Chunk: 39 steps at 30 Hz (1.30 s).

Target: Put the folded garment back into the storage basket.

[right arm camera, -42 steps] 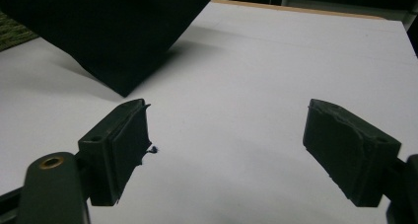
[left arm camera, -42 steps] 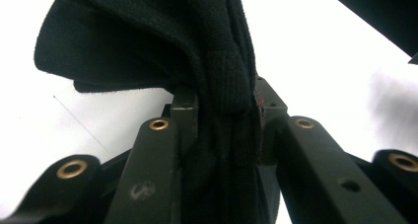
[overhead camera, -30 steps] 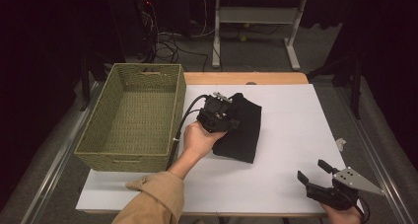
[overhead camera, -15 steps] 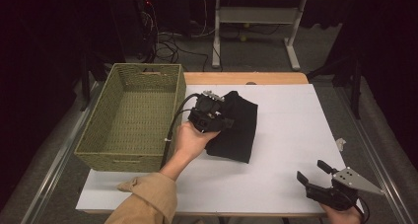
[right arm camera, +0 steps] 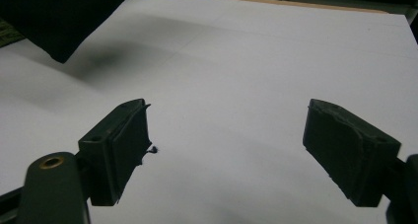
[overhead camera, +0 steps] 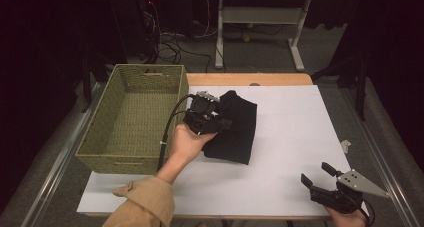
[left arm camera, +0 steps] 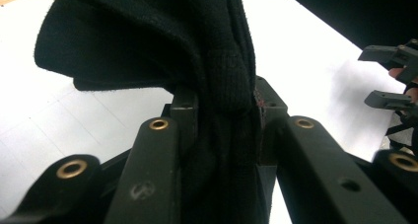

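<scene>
White table (overhead camera: 290, 132), woven basket (overhead camera: 132, 117) at left. Left gripper (overhead camera: 220, 123) clamped tight on folded black cloth (overhead camera: 237, 129), lifted just right of basket. Right gripper (overhead camera: 320, 178) near right corner, jaws wide apart, nothing between.

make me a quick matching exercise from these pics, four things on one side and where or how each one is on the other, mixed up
Things:
1. left gripper
2. right gripper
3. woven basket
4. black cloth

States or places:
A. nothing inside, at the table's left edge
B. pinched and partly lifted off the white sheet
C. fingers apart, holding nothing, near corner
D. shut on fabric

Pairs: 1-D, 2-C, 3-A, 4-B
</scene>
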### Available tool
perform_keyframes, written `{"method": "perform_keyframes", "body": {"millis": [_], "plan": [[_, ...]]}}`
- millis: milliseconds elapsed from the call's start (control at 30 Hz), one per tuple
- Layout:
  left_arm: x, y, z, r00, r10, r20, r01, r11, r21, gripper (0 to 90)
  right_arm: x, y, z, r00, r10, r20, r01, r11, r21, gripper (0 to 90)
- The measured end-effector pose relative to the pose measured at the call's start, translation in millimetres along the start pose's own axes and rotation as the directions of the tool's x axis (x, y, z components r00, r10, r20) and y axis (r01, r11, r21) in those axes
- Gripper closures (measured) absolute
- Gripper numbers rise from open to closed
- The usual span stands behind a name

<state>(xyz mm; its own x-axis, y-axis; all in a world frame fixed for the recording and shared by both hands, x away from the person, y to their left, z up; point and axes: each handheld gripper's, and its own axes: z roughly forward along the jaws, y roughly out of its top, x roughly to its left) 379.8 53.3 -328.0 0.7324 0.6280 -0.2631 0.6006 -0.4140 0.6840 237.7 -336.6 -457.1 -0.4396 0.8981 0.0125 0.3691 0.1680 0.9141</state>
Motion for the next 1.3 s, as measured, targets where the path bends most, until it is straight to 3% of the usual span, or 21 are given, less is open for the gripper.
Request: {"method": "perform_keyframes", "body": {"millis": [533,1300], "plan": [[8.8,-10.1,-21.3,0.9994,-0.034,0.002,0.034,0.9990,-0.030,66.1,0.6,0.1,-0.1,1.0000,-0.002,-0.004,0.002,1.0000,-0.001,18.3],[18.5,-21.1,-48.5,0.9976,-0.044,-0.052,0.041,0.9967,-0.070,66.1,0.7,0.2,0.6,1.0000,0.001,-0.005,-0.001,1.0000,0.005,18.3]]}}
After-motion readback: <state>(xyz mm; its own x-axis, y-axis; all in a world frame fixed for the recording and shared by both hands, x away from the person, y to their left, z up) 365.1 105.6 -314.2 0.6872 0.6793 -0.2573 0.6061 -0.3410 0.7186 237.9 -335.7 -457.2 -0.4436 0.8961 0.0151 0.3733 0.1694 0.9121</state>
